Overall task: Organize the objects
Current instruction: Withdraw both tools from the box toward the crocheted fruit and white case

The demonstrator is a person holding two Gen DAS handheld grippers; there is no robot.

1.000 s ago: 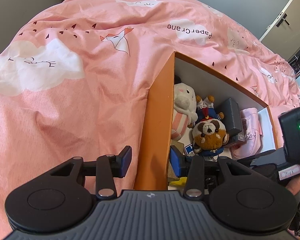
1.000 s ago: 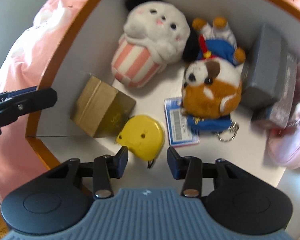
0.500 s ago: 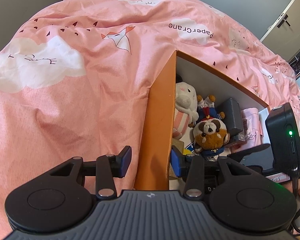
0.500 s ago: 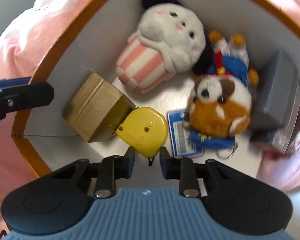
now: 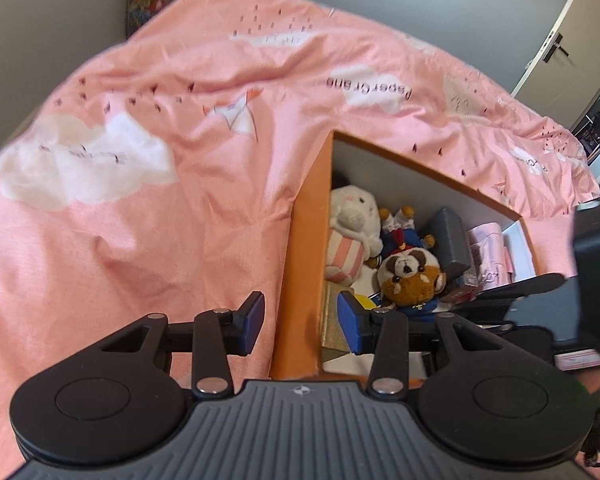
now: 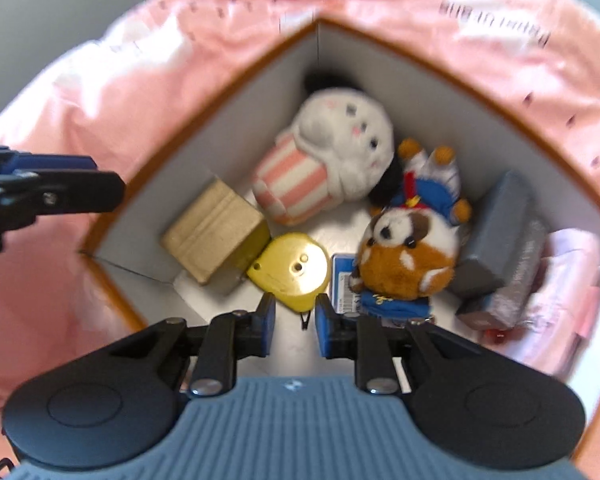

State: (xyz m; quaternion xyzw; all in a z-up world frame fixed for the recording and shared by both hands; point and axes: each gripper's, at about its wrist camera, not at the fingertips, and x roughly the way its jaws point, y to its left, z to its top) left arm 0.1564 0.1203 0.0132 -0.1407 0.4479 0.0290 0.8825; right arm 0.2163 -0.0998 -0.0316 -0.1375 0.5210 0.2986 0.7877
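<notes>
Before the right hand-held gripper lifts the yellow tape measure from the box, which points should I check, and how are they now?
1. Tip of tape measure between the jaws of the right hand-held gripper, which have just been closing: ok.
2. Pads pressing on it: cannot tell.
3. Tape measure free of gold box: not ok, they touch.
4. Plush dog off the tape measure: ok.
5. Left hand-held gripper steadying orange box wall: not ok, it straddles without pressing.

My pads look matt rubber; the tape measure at 12 is glossy plastic, the toys plush.
</notes>
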